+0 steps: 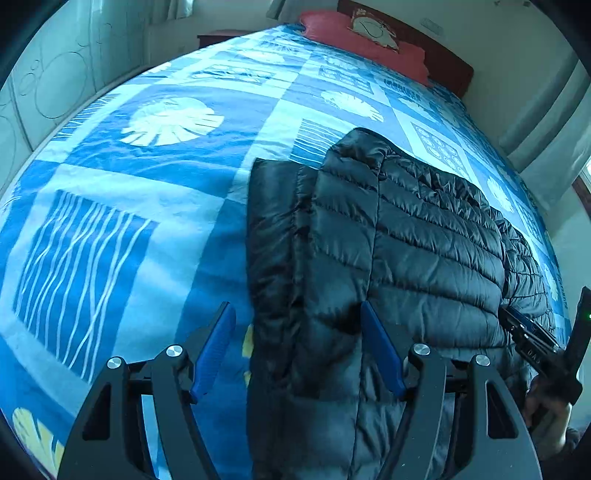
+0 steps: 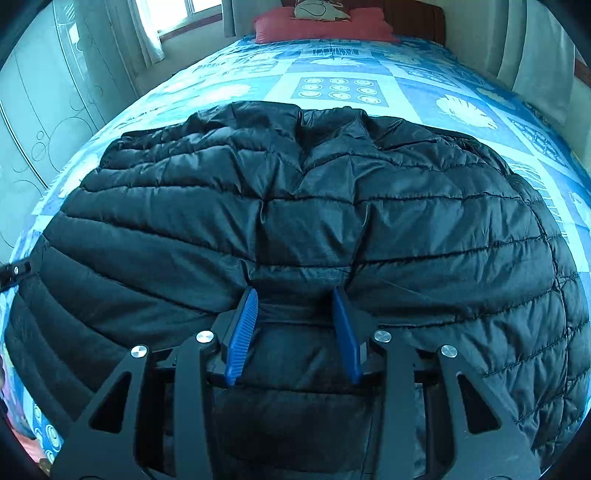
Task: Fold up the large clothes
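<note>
Blue patterned bedding carries a black quilted puffer jacket spread across the bed. Nearest, the right gripper pinches a bunched jacket fold; the left gripper hangs apart over its edge. Best gather both layers before lifting toward the red pillow.

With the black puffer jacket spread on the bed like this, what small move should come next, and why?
Probably close the left tool on the jacket edge between its fingers. The right tool already pinches a bunched fold, while the left one gapes over the hem on the bedspread, so both need hold before lifting.
</note>
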Action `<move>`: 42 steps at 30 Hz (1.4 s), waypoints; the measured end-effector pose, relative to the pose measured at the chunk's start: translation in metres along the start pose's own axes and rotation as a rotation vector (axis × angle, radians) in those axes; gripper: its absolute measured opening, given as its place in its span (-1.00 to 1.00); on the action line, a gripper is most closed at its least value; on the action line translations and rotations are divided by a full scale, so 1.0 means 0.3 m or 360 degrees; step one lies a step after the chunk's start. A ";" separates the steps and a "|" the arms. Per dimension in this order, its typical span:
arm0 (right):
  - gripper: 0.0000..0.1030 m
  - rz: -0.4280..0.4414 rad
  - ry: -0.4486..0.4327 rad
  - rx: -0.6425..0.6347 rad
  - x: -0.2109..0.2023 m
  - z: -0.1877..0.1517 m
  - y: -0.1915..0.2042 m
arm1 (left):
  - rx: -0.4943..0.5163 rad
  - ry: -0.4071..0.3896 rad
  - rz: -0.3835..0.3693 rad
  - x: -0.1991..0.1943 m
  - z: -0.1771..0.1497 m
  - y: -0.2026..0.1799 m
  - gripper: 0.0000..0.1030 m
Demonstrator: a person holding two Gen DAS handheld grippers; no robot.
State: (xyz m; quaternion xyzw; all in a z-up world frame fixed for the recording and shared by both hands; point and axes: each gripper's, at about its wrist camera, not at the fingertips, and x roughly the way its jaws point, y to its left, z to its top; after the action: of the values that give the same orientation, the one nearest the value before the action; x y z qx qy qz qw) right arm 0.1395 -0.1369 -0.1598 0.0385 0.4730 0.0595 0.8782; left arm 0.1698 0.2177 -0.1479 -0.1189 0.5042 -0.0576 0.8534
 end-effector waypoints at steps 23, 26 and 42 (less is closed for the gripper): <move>-0.20 -0.0083 -0.0088 -0.0053 -0.003 -0.077 0.079 | 0.0024 -0.0018 -0.0572 -0.145 0.090 -0.175 -0.55; -0.19 -0.0045 -0.0096 -0.0021 -0.010 -0.071 0.059 | 0.0116 -0.0080 -0.0617 -0.235 0.109 -0.310 -0.56; -0.17 -0.0086 -0.0215 0.0183 -0.305 -0.110 -0.312 | 0.0498 -0.0081 -0.0347 -0.192 0.028 -0.844 -0.56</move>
State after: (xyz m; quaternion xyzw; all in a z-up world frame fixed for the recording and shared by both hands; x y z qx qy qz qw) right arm 0.0685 -0.2421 -0.1140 0.0799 0.4161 0.0057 0.9058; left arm 0.1546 -0.0127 -0.0291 -0.0400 0.4515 -0.2243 0.8627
